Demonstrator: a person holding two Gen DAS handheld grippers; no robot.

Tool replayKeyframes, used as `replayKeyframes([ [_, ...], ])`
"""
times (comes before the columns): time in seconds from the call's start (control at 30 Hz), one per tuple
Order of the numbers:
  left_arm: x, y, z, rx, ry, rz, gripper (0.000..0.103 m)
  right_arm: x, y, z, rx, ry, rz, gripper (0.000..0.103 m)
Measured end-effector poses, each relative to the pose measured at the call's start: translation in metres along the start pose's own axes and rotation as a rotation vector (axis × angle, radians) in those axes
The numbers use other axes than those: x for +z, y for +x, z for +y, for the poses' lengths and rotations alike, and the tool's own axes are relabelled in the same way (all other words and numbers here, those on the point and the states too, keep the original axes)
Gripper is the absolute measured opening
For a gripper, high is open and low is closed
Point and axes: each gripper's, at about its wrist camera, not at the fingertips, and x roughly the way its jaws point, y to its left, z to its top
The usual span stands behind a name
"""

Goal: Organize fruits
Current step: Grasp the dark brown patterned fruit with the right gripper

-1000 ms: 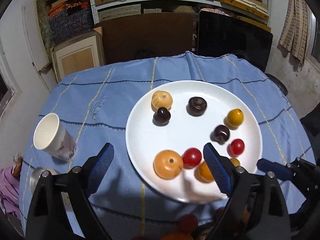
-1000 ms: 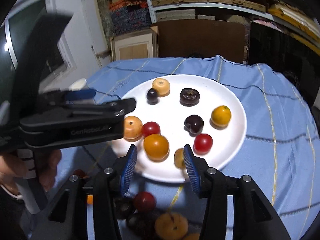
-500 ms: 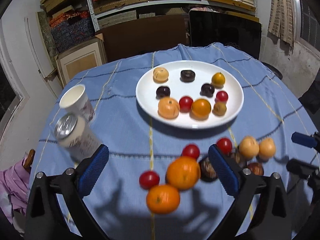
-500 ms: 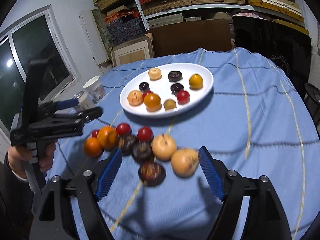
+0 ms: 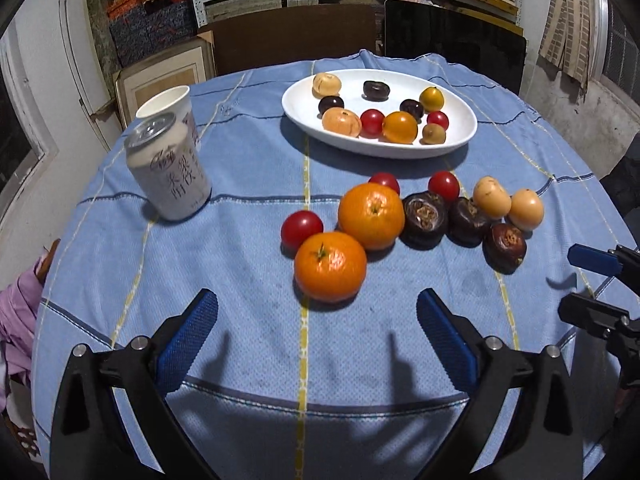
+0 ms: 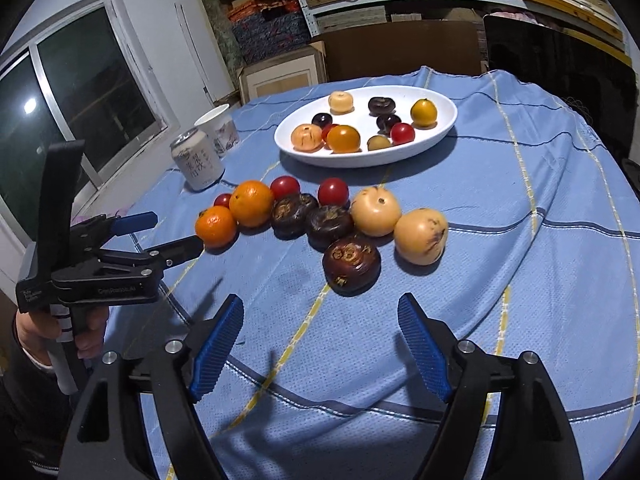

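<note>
A white oval plate (image 5: pixel 460 142) (image 6: pixel 440 128) at the far side of the table holds several small fruits. Nearer lies a loose row on the blue cloth: two oranges (image 5: pixel 330 266) (image 6: pixel 216 226), three red cherry tomatoes (image 5: pixel 301 230), three dark brown fruits (image 6: pixel 351 262) and two pale yellow fruits (image 6: pixel 421 235). My left gripper (image 5: pixel 316 320) (image 6: pixel 160 236) stands open and empty just short of the nearer orange. My right gripper (image 6: pixel 320 310) (image 5: pixel 580 280) is open and empty just short of the nearest dark fruit.
A drink can (image 5: pixel 170 172) (image 6: pixel 198 164) and a paper cup (image 5: pixel 170 104) stand at the table's left. A hand (image 6: pixel 60 332) holds the left gripper's handle. Shelves, boxes and a dark screen (image 5: pixel 456 46) line the wall behind the table.
Both grippers have drawn back from over the plate toward the table's near edge, and their jaws have spread wider. The loose row of fruit has come into full view.
</note>
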Motion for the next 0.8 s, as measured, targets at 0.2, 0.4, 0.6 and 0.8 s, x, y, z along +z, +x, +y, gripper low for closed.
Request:
replayKeyframes([
  [0.2,-0.004,0.004,0.002,-0.009,-0.01,0.009,0.098,0.004,0.017,0.004,-0.078,-0.03,0.031,0.08],
  [0.4,-0.006,0.008,0.001,-0.025,-0.021,0.016,0.098,0.007,0.031,0.012,-0.116,-0.069,0.053,0.08],
  [0.6,-0.009,0.018,0.005,-0.059,-0.041,0.049,0.098,0.014,0.046,0.018,-0.169,-0.088,0.082,0.075],
  [0.8,-0.011,0.024,0.01,-0.07,-0.066,0.068,0.098,0.02,0.061,0.019,-0.215,-0.082,0.104,0.064],
])
